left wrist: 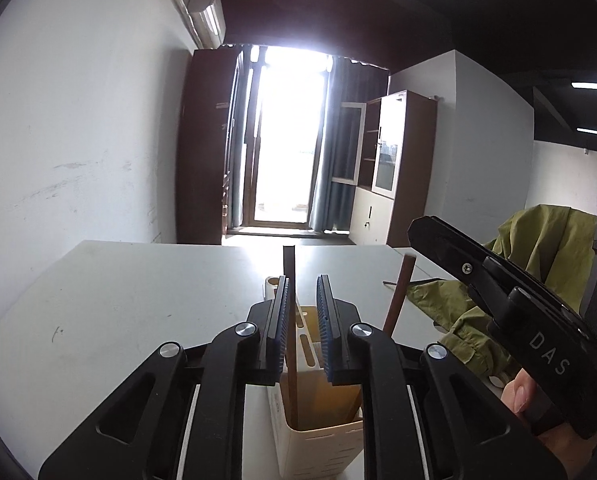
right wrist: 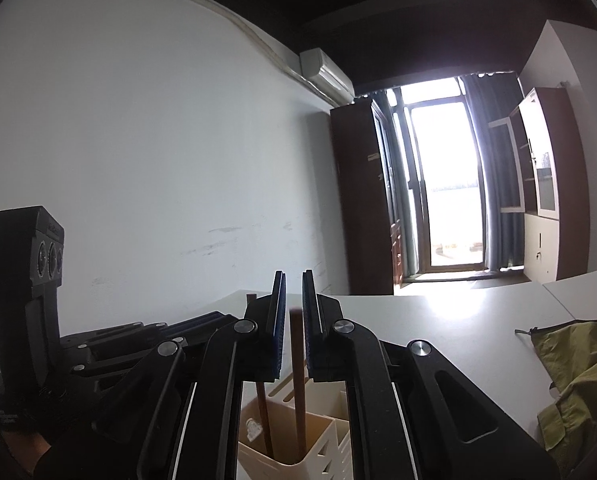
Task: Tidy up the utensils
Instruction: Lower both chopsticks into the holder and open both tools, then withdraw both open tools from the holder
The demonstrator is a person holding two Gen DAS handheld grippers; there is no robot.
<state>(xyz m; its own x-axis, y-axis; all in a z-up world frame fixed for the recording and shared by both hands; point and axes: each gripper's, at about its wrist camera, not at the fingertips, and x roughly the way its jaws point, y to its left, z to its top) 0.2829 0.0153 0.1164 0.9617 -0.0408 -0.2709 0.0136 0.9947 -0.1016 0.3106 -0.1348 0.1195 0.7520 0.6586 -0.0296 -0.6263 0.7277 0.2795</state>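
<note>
Chopsticks (right wrist: 298, 380) stand upright in the holder (right wrist: 282, 456), one between the right gripper (right wrist: 292, 320)'s parted jaws, seemingly untouched; left gripper (left wrist: 303, 320) likewise parted.

Cream slotted plastic utensil holder (left wrist: 318, 440) on white table (left wrist: 118, 300); two brown wooden sticks (right wrist: 298, 380) upright inside; crumpled olive-green cloth (left wrist: 470, 320) to right.

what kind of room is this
Probably an office or meeting room rather than a kitchen: a plain white table, wood cabinets with glass doors, a wall air conditioner and a curtained balcony door.
</note>
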